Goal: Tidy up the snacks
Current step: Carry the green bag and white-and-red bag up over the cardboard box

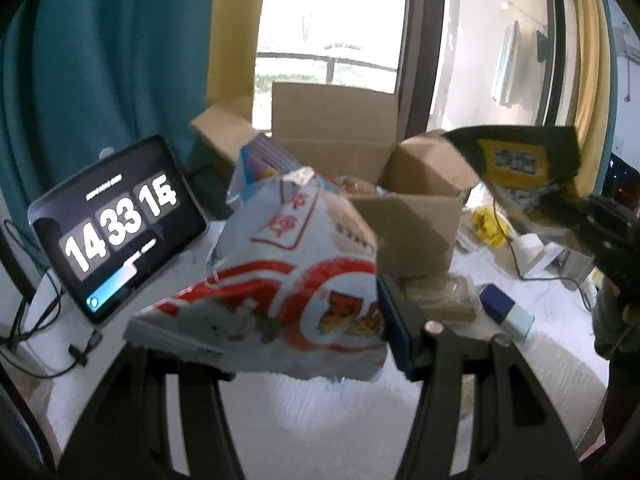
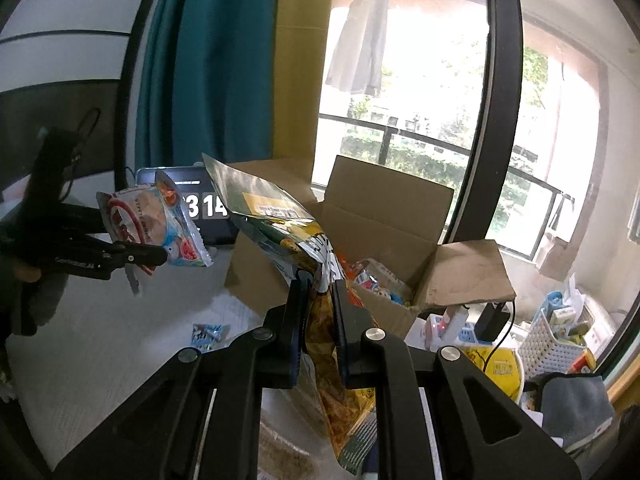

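1. The white and red snack bag (image 1: 280, 276) hangs clear of the table, clamped in the left gripper (image 1: 256, 340); its jaws stand narrowly apart and press on the bag's lower edge, with the blue pad of 1 finger (image 1: 394, 328) showing at the bag's right side.
2. From the right wrist view, the same white and red snack bag (image 2: 148, 224) sits at the tip of the left gripper (image 2: 154, 258), up and to the left of the right gripper.
3. The dark green and yellow snack bag (image 2: 280, 224) is pinched in the right gripper (image 2: 320, 300); its 2 fingers are almost together, and the bag rises above them and trails below them.
4. From the left wrist view, the dark green and yellow snack bag (image 1: 524, 164) is up and to the right of the left gripper, held by the right gripper (image 1: 592, 220).
5. Just beyond both grippers stands an open cardboard box (image 2: 384, 216) with its flaps up; colourful packets lie inside.
6. Left of the box, a tablet (image 1: 116, 220) leans upright and shows clock digits.
7. On the white table (image 1: 320, 412) below the left gripper lie a flat tan packet (image 1: 440, 296) and a small blue and white box (image 1: 506, 310).
8. Right of the right gripper, a white basket (image 2: 556, 340) holds small items.
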Motion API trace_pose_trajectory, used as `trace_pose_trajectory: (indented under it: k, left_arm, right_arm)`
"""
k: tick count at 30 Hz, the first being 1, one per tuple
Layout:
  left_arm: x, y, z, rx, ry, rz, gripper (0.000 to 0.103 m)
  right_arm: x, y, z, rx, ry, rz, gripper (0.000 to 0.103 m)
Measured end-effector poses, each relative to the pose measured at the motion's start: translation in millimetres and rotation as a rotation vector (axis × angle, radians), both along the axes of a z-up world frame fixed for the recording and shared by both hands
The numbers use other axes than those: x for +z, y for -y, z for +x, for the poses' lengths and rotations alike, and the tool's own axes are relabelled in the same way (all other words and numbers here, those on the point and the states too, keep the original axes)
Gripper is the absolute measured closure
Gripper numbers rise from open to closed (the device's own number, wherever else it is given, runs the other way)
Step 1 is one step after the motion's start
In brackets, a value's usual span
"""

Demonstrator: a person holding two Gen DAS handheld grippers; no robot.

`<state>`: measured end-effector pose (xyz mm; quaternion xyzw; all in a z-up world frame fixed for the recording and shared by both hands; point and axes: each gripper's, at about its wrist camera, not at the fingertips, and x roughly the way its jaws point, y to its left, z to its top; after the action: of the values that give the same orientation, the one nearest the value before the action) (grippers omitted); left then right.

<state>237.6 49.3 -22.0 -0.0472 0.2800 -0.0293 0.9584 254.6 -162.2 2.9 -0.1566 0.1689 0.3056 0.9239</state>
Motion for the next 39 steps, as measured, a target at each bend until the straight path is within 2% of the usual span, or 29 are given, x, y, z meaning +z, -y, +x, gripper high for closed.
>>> trace_pose_trajectory:
  k: [11,32,39]
  left_arm:
    - [23.5,1.4,21.2,-0.033,0.086,-0.003,0.046]
    - [70.5,-9.9,56.2,-0.049,0.233,0.012,0.045]
    - [77.8,-22.5,80.9,-0.016,0.261,-0.031,0.045]
  right_arm:
    - [7.9,-28.7,23.2,-0.045,-0.016,-0.002,0.088]
    - [25.2,-62.5,72.9,-0.077,0.020,-0.007,0.088]
    - [28.9,-73.7,93.9,-0.074,0.043,-0.022,0.088]
